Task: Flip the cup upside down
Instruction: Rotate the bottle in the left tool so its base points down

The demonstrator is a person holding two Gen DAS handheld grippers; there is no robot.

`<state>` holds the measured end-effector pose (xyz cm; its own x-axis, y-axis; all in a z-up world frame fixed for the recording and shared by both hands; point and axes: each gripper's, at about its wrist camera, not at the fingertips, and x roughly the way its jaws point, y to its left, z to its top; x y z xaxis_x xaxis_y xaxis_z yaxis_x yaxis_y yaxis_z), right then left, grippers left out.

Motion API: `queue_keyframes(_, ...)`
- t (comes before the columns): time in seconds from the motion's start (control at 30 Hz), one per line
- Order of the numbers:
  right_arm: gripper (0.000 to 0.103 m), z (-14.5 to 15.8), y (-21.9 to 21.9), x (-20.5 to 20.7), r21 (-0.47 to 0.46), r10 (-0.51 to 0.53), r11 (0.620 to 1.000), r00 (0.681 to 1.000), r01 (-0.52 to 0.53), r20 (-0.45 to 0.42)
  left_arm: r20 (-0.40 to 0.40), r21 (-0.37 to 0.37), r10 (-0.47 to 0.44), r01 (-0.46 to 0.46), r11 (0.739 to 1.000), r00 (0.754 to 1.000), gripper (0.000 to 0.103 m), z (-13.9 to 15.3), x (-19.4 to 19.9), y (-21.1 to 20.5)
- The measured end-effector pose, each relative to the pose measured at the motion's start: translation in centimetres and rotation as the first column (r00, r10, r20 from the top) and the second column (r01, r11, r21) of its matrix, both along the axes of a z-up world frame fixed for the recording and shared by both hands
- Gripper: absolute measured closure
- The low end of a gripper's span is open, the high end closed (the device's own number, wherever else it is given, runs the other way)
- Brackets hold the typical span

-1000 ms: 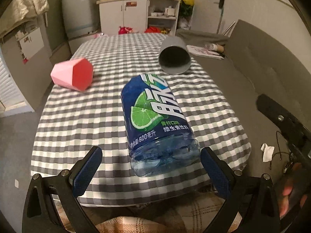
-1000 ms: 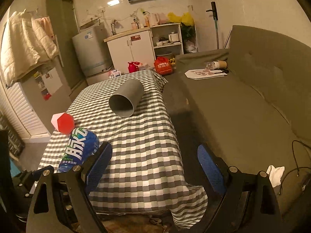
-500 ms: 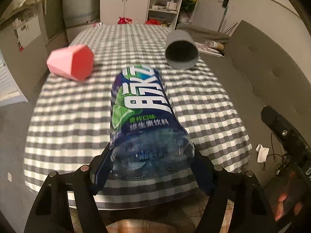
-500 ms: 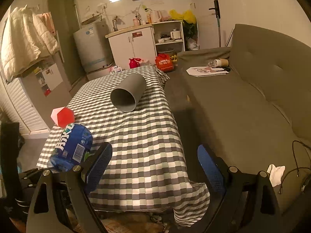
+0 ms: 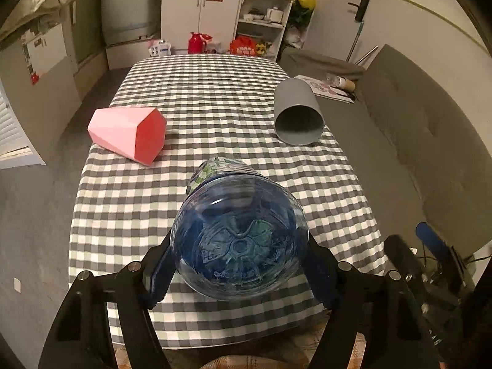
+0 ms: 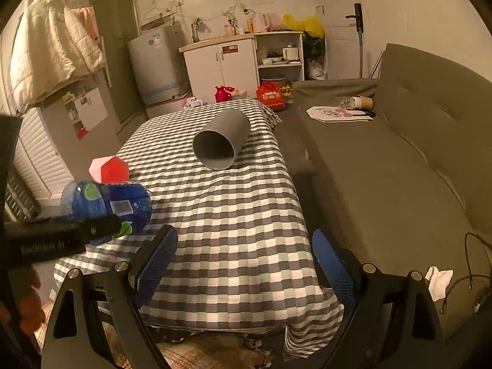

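Lifted and tipped since a second ago, when it lay flat on the cloth between spread fingers, the blue clear-plastic drink bottle with a green lime label (image 5: 239, 236) now points its ribbed base at the left wrist camera, clamped at its sides by the left gripper (image 5: 240, 264), whose blue-padded fingers (image 5: 158, 272) have closed in against it. From the right wrist view the bottle (image 6: 106, 204) sits raised just above the near left corner of the table covered in grey-and-white checked cloth (image 6: 233, 215), with the black body of the left tool crossing in front of it. The right gripper (image 6: 244, 264) hangs off the near edge of the table with its jaws spread wide and nothing between them, much as it did before. The grey cylindrical cup (image 5: 296, 113) lies on its side near the right edge of the table, its open mouth facing the cameras, well apart from both tools. The pink faceted cup with a red interior (image 5: 127, 133) lies on its side toward the left edge. A grey-green sofa (image 6: 399, 166) runs along the right of the table.
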<state>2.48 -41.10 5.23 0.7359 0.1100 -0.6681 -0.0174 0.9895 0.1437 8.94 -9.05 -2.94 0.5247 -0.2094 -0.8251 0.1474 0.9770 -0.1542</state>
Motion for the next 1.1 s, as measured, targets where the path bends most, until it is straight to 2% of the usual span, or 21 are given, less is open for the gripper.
queue_keyframes(0.17,0.013,-0.3,0.5,0.2,-0.004,0.011,1.0,1.0,-0.011,-0.011,0.001,0.003,-0.014,0.014,1.0,1.0,0.028,0.4,2.1,-0.1)
queue_keyframes(0.3,0.013,-0.4,0.6,0.3,-0.01,0.015,1.0,1.0,-0.015,-0.015,0.024,0.043,-0.02,0.019,0.999,1.0,0.029,0.8,3.8,-0.4)
queue_keyframes(0.5,0.013,-0.6,0.4,0.6,0.001,0.003,1.0,1.0,-0.003,-0.016,0.043,0.028,-0.044,0.043,0.999,0.998,0.029,0.3,4.1,-0.2)
queue_keyframes(0.63,0.013,-0.9,0.6,0.7,0.0,0.008,1.0,1.0,-0.008,-0.025,0.075,0.079,-0.061,0.055,0.995,0.995,0.028,-0.7,3.4,-0.5)
queue_keyframes(0.77,0.013,-1.0,0.6,0.9,-0.003,0.007,1.0,1.0,-0.007,-0.028,0.074,0.116,-0.059,0.05,0.992,0.996,0.025,-2.3,3.0,-0.8)
queue_keyframes(0.97,0.013,-1.4,0.6,1.2,0.0,0.006,1.0,0.999,-0.006,-0.043,0.075,0.118,-0.031,0.022,0.993,0.997,0.025,-4.2,4.4,-0.7)
queue_keyframes(1.0,0.013,-1.4,0.6,1.2,-0.001,0.006,1.0,0.999,-0.006,-0.044,0.077,0.11,-0.032,0.024,0.994,0.997,0.027,-4.5,4.6,-0.6)
queue_keyframes(1.03,0.013,-1.4,0.6,1.3,-0.003,0.006,1.0,0.999,-0.007,-0.044,0.074,0.103,-0.034,0.027,0.994,0.997,0.033,-4.7,4.7,-0.6)
queue_keyframes(1.1,0.013,-1.5,0.6,1.4,-0.007,0.007,1.0,0.999,-0.007,-0.046,0.071,0.094,-0.034,0.027,0.995,0.997,0.035,-4.9,4.7,-0.6)
